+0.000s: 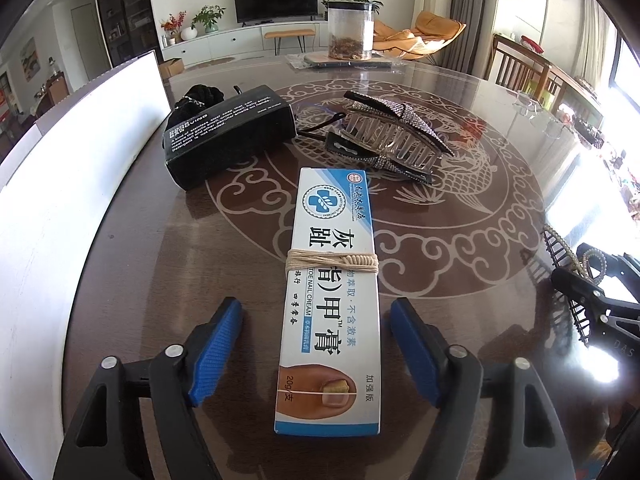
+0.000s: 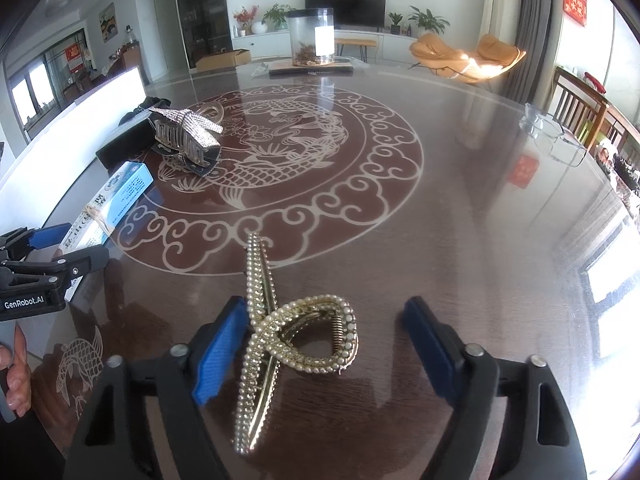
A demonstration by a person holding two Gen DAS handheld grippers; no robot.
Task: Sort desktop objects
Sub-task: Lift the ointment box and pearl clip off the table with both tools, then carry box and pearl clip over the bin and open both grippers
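A white and blue nail cream box [image 1: 332,300], bound with a pale string, lies lengthwise on the dark patterned table [image 1: 460,320]. My left gripper [image 1: 316,312] is open astride its near half, with a gap between each blue pad and the box. In the right wrist view a gold pearl hair clip [image 2: 280,336] lies flat between the fingers of my right gripper [image 2: 326,312], which is open. The left pad sits close against the clip and the right pad stands well clear. The cream box [image 2: 116,200] and left gripper [image 2: 60,248] show at the left edge there.
Behind the cream box lie a black carton [image 1: 228,132], a black scrunchie [image 1: 200,96] and a rhinestone hair claw [image 1: 392,136]. A white board [image 1: 80,160] stands along the table's left side. A clear jar [image 1: 351,32] stands at the far edge. A person's fingers [image 2: 16,372] show at lower left.
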